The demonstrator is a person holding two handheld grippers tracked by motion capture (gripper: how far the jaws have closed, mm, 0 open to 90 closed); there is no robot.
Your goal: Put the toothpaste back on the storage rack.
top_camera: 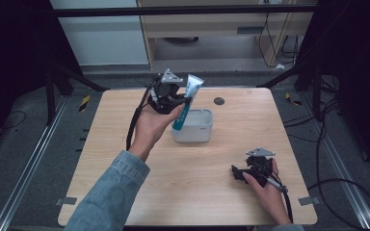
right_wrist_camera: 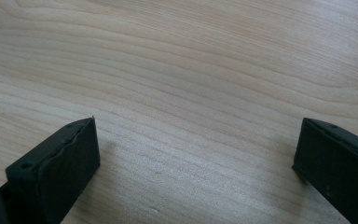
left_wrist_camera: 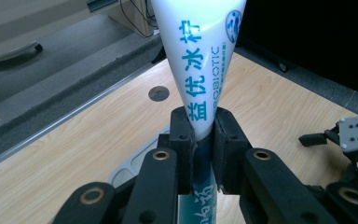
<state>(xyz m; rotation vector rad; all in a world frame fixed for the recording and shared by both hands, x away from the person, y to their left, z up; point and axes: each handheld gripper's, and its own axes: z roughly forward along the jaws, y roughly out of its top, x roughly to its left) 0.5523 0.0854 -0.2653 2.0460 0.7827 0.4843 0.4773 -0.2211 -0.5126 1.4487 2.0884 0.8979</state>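
High view: we've got the left gripper (top_camera: 177,98) pinching a toothpaste tube (top_camera: 187,98) over the white tub (top_camera: 193,126). Left gripper view: jaws clamp the tube (left_wrist_camera: 201,88) mid-body (flat end up). Right gripper view: right gripper (right_wrist_camera: 193,154) gapes wide over bare table (right_wrist_camera: 177,70).
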